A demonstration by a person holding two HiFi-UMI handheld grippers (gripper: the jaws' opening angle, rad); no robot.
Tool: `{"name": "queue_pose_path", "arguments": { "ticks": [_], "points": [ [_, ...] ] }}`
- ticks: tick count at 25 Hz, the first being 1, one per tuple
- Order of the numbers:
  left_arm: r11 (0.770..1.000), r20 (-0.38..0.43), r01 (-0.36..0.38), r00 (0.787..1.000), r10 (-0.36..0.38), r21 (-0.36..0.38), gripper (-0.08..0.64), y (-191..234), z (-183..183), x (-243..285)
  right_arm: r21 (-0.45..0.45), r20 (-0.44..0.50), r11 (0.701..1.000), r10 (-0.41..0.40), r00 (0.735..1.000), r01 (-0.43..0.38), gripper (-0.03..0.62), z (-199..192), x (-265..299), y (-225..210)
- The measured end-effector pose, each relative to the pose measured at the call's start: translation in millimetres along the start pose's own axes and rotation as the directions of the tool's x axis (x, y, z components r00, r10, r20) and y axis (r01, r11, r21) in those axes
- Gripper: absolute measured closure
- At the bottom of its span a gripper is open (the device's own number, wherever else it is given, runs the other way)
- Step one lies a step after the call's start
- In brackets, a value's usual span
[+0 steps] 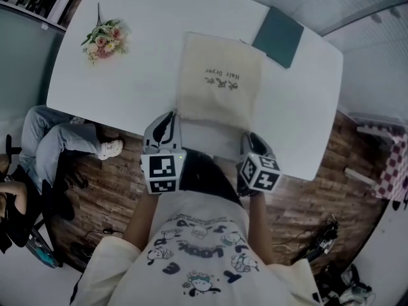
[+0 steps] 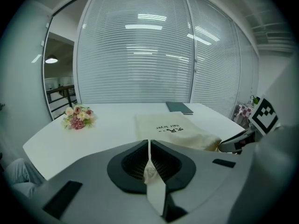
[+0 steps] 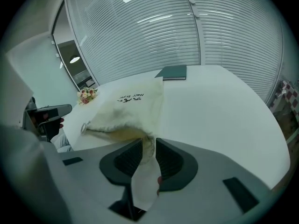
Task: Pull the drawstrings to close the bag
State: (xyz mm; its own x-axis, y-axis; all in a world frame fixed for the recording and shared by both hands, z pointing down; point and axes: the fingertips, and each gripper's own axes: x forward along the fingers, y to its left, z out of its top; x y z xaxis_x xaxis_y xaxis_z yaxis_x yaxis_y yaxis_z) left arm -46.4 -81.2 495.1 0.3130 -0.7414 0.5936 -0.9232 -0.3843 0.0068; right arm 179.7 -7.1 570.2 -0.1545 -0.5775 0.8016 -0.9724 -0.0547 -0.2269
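Below the head camera, the bag [image 1: 220,78] lies flat on the table [image 1: 115,88], its mouth toward the person, with the left gripper [image 1: 167,121] and right gripper [image 1: 253,140] at its near corners. Left gripper view: jaws together, clamped on a drawstring [image 2: 150,171]. Right gripper view: jaws apart, a cloth tail [image 3: 145,171] loose between them, the puckered mouth just beyond. To cinch well, the right gripper probably needs a firm pinch first; then both should pull apart evenly, kept low.

Table [image 1: 146,37]: white, rounded corners; I see three things on it
Bag [image 1: 220,75]: cream, lying flat mid-table, reaching my near edge
Flowers [image 1: 105,40]: small bunch, far left; well apart from bag
Book [image 1: 278,36]: dark, far right; just beside bag's corner
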Motion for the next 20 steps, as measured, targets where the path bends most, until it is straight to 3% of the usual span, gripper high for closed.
{"name": "queue_pose_path", "arguments": {
  "ticks": [5, 13, 20],
  "points": [
    [1.0, -0.015, 0.005, 1.0, -0.005, 0.003, 0.509, 5, -4, 6, -0.017, -0.019, 1.0, -0.022, 1.0, 0.022, 0.48, 3, 10, 2],
    [1.0, -0.046, -0.004, 0.999, 0.005, 0.019, 0.509, 18, -13, 8, -0.148, -0.082, 0.98, -0.143, 0.986, 0.13, 0.488, -1, 12, -4],
    [1.0, -0.061, -0.002, 0.998, 0.004, 0.02, 0.509, 25, -19, 7, -0.222, -0.159, 0.962, -0.196, 0.968, 0.158, 0.491, -4, 10, -7]
  ]
}}
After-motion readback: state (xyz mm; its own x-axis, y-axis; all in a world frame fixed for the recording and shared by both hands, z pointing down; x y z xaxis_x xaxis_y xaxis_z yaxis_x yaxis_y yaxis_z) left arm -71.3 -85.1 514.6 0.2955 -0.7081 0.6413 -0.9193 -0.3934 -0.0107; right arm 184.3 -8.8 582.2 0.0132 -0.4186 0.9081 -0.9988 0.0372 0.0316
